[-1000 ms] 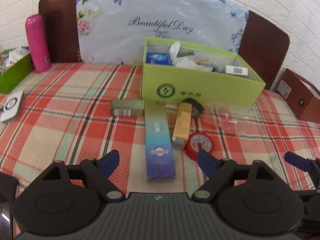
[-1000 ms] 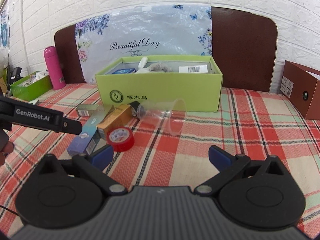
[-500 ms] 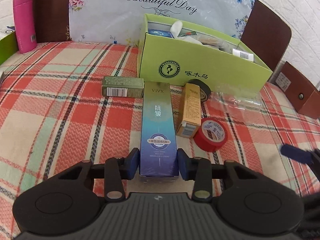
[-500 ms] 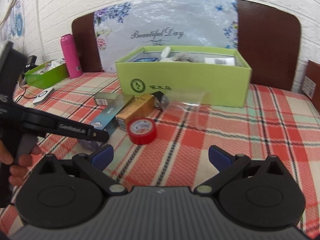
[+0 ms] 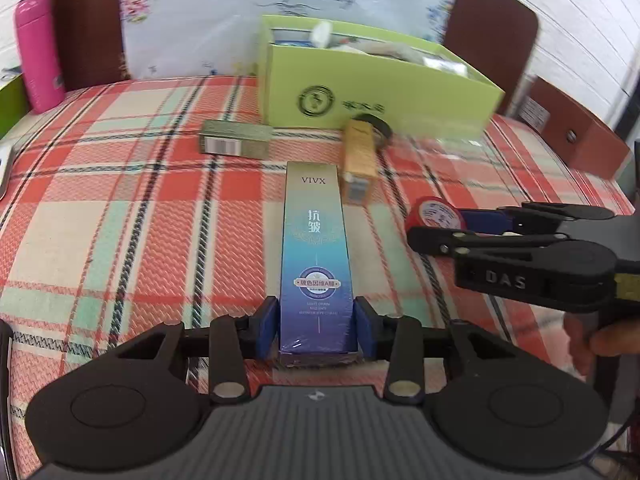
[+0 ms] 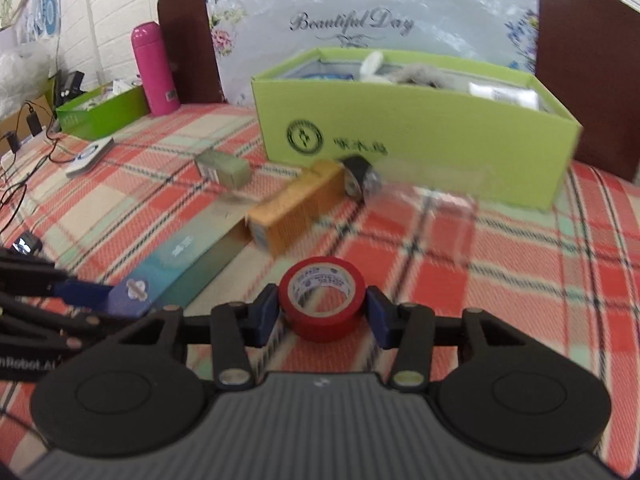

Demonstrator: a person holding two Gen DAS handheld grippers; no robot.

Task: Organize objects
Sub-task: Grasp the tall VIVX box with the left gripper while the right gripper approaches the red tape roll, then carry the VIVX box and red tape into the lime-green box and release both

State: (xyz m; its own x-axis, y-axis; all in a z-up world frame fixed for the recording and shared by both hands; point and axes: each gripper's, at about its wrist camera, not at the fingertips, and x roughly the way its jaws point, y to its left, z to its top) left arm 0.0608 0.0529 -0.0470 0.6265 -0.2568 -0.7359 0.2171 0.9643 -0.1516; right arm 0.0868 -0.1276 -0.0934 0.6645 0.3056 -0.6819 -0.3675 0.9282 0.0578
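Long blue VIVX box (image 5: 316, 264) lies flat; red tape roll (image 6: 322, 300) stands tilted beside it.

— Where is the left gripper (image 5: 316, 326)?

— Low over the table, fingers pointing to the far side. Its two blue pads (image 5: 266, 327) are drawn in and press on the near end of the long blue box (image 5: 316, 256), one on each long side.

— And the right gripper (image 6: 322, 314)?

— Also low, just to the right of the left one. Its blue pads (image 6: 376, 314) are pulled in against both sides of the red tape roll (image 6: 322, 300), which stands between them.

— Any hand visible?

— In the left wrist view, fingers of the right hand (image 5: 600, 344) show at the right edge, wrapped on the right gripper's handle.
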